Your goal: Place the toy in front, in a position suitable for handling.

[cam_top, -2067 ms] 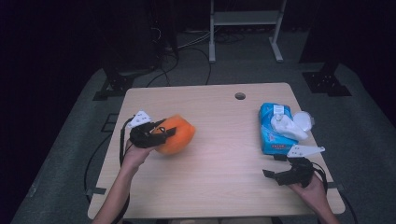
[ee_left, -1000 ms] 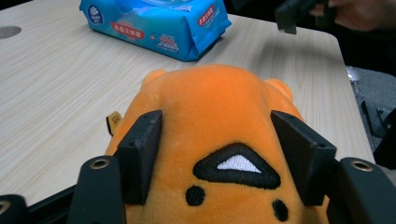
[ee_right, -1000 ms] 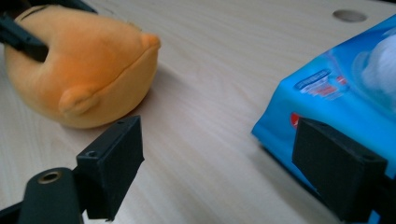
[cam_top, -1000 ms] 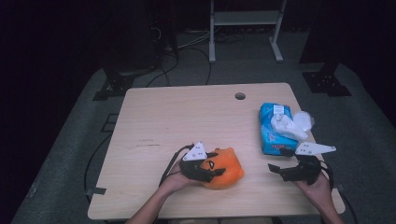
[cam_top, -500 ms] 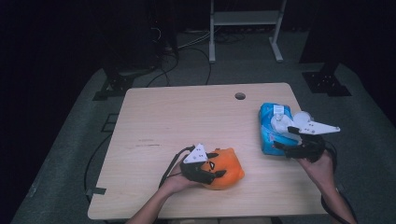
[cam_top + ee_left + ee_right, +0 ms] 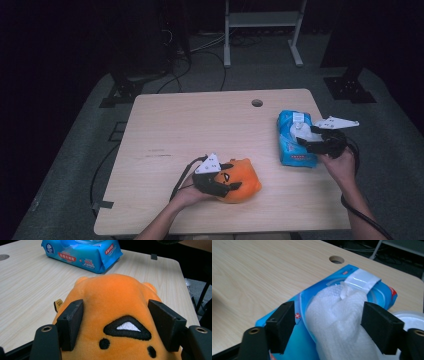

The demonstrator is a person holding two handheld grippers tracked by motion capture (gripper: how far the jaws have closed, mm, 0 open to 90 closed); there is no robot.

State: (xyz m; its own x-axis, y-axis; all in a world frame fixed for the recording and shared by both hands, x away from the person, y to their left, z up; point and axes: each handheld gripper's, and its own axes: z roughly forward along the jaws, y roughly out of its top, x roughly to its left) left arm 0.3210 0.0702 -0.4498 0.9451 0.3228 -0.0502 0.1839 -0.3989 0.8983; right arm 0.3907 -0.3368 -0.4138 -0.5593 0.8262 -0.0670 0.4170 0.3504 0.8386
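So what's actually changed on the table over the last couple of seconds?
The left gripper carried the orange plush toy from the table's left side to the near edge; its jaws have just been opening, the toy between them. The right gripper moved from the near right corner up to the blue wipes pack; its jaws have just been closing around the white wipe sticking out. The pack stayed put.

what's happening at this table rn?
A person works two hand-held grippers. The left hand-held gripper has an orange plush toy between its jaws, which have just been opening. The right hand-held gripper is at the blue wipes pack, its jaws closing around the white wipe that sticks out, left pad not yet touching.
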